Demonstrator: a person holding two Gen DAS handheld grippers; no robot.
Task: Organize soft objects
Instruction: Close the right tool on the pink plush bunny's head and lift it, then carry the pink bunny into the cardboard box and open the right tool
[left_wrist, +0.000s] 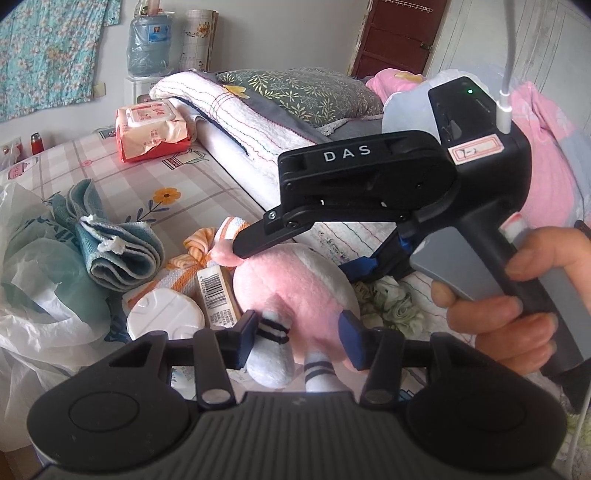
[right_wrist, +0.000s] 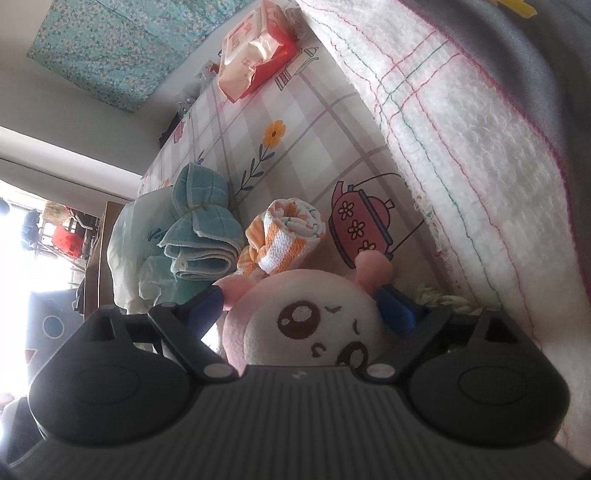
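Observation:
A pink and white plush toy (left_wrist: 295, 291) lies on the bed's checked sheet (left_wrist: 192, 192). My left gripper (left_wrist: 299, 332) has its jaws spread either side of the toy's striped legs, not pressing them. My right gripper (left_wrist: 255, 240) comes in from the right, its jaws around the toy's head. In the right wrist view the toy's face (right_wrist: 314, 325) fills the space between the blue pads (right_wrist: 397, 310), which press its sides. A folded teal towel (left_wrist: 118, 251) and a knotted orange-striped cloth (left_wrist: 199, 254) lie to the left; both show in the right wrist view (right_wrist: 199, 229) (right_wrist: 284, 232).
A white plastic bag (left_wrist: 40, 288) lies at the left. A round white lid (left_wrist: 166, 314) and a barcoded pack (left_wrist: 218, 295) lie by the toy. A red wipes pack (left_wrist: 151, 129) sits further back. Folded white blanket (left_wrist: 236, 122), pillows and pink bedding are on the right.

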